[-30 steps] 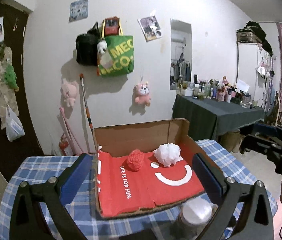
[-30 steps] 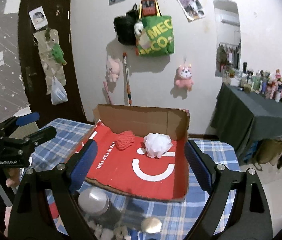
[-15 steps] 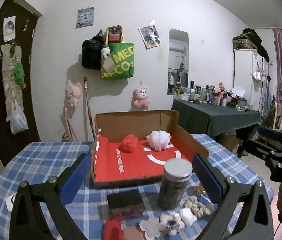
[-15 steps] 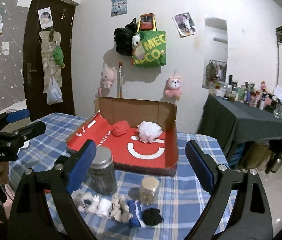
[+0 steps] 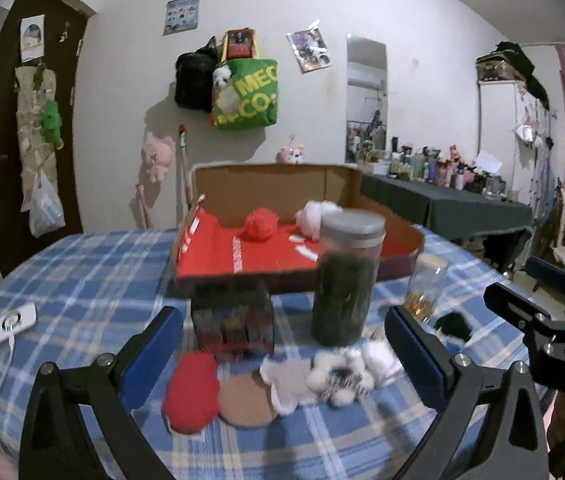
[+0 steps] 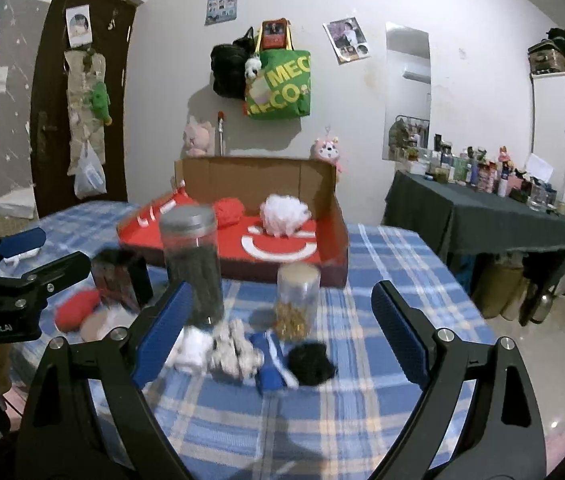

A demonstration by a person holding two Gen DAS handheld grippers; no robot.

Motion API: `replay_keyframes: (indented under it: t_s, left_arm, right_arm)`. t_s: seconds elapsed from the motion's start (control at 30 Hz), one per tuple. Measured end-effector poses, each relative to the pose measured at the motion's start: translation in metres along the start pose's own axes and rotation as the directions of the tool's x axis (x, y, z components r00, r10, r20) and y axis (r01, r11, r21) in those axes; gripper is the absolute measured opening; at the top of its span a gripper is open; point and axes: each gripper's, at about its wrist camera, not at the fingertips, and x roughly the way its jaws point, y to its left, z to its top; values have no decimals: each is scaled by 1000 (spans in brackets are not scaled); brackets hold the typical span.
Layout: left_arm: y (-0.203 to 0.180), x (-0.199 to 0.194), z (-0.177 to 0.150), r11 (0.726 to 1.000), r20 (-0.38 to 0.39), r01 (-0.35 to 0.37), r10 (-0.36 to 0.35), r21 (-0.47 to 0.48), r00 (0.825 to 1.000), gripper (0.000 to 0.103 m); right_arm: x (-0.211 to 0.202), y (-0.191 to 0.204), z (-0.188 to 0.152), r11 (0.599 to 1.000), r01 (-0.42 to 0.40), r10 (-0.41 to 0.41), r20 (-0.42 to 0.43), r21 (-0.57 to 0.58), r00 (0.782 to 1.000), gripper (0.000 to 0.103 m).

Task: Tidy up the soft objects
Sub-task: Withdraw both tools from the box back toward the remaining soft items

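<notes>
So your left gripper (image 5: pixel 282 344) hangs over the near edge of the checked table (image 5: pixel 82 280) with its blue pads spread wide and nothing between them; your right gripper (image 6: pixel 278 320) is likewise wide apart and empty. Work outward from the left one: the row of loose soft pieces lies just ahead and below the fingertips, running crosswise to your line of approach. The red pom-pom (image 5: pixel 191 394) sits by the left pad, the tan round pad (image 5: pixel 246 400) touches it on the right, then the white and speckled fluffy pieces (image 5: pixel 338 376) run on toward the right pad. From your right gripper the same row shows its other end: the white puff (image 6: pixel 192 350), the grey speckled piece (image 6: pixel 232 350), a blue strip (image 6: pixel 270 364) and the black pom-pom (image 6: pixel 310 362), which is nearest that hand. Beyond the row stand the tall jar (image 5: pixel 346 276), the small jar (image 6: pixel 297 300) and a dark box (image 5: pixel 232 320), blocking the straight path to the red-lined carton (image 5: pixel 402 240), where a red ball (image 5: pixel 260 224) and a white ball (image 6: pixel 284 209) already lie. Lift clear of the jars, I would judge.
</notes>
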Motion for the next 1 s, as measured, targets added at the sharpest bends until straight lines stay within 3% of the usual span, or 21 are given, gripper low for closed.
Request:
replay_keyframes:
  t_s: [0.1, 0.37, 1.0]
  left_arm:
    - [-1, 7, -17, 1000, -16, -20, 20, 4, 1000, 103]
    - [12, 22, -33, 999, -87, -33, 31, -22, 996, 103]
    - [66, 35, -31, 996, -216, -81, 71, -39, 974, 102]
  right_arm:
    - [8, 6, -21, 1000, 26, -26, -12, -13, 1000, 92]
    - [39, 11, -57, 1000, -6, 9, -118, 20, 993, 92]
    - [69, 19, -45, 993, -106, 115, -210, 51, 971, 91]
